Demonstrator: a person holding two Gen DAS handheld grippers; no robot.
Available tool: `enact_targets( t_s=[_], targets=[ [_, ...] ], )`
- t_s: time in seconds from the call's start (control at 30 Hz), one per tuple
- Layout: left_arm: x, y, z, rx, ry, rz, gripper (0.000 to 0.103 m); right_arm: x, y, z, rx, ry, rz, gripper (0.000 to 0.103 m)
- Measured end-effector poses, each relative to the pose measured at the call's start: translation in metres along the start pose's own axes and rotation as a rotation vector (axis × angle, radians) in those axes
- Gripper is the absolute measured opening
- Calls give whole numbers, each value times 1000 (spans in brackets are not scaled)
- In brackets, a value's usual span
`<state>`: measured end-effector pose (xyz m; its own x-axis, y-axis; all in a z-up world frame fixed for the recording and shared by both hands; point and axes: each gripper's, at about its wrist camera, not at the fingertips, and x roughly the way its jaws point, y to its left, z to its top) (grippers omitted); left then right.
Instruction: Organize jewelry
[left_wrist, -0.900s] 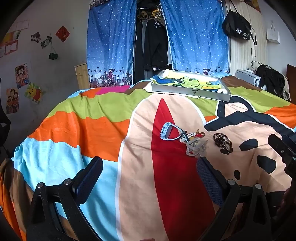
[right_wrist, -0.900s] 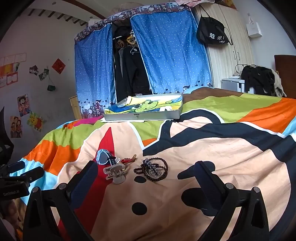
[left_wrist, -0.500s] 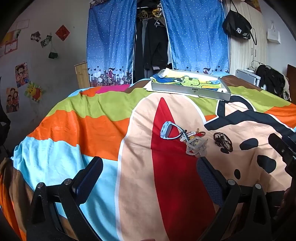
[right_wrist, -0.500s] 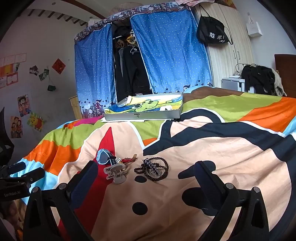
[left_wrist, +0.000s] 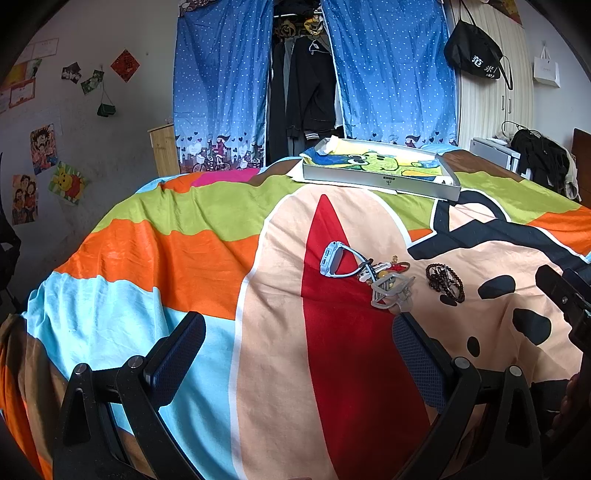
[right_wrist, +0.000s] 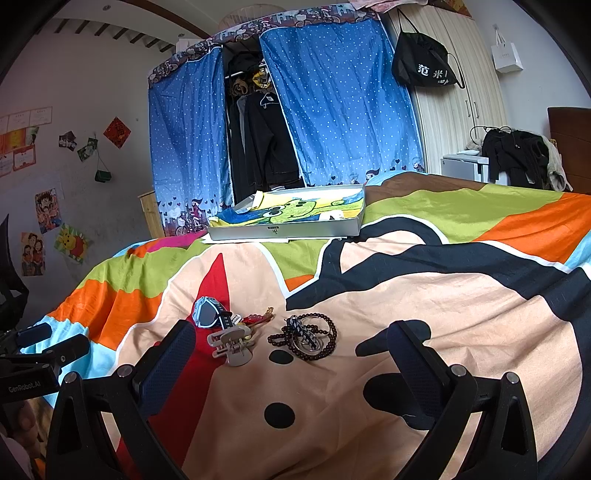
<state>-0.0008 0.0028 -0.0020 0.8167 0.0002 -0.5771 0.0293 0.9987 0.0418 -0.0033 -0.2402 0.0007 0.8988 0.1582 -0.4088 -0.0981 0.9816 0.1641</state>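
A small heap of jewelry lies on the colourful bedspread: a pale blue watch (left_wrist: 334, 254) (right_wrist: 206, 313), a beige hair claw (left_wrist: 392, 291) (right_wrist: 232, 343), a red trinket (right_wrist: 258, 317) and a dark bead bracelet with metal rings (left_wrist: 445, 282) (right_wrist: 304, 335). My left gripper (left_wrist: 299, 345) is open, low and left of the heap. My right gripper (right_wrist: 291, 354) is open just short of the bracelet and claw. Neither holds anything. A flat grey box (left_wrist: 380, 179) (right_wrist: 284, 232) lined with a cartoon cloth sits at the far edge of the bed.
The bedspread (left_wrist: 207, 236) falls away at the left. Blue dotted curtains (right_wrist: 332, 110) and hanging clothes stand behind the bed. A white cabinet with dark clothes (right_wrist: 517, 158) is at the right. The left gripper's body (right_wrist: 33, 354) shows at the lower left of the right wrist view.
Both views have crept slightly closer to the jewelry heap. Nothing on the bed has moved and both grippers stay open.
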Motion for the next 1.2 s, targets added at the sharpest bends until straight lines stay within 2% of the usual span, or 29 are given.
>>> enact_targets(
  t_s=[1.2],
  targets=[
    [2, -1, 1, 0, -1, 0, 99, 0, 0, 0, 3, 2, 4, 103]
  ],
)
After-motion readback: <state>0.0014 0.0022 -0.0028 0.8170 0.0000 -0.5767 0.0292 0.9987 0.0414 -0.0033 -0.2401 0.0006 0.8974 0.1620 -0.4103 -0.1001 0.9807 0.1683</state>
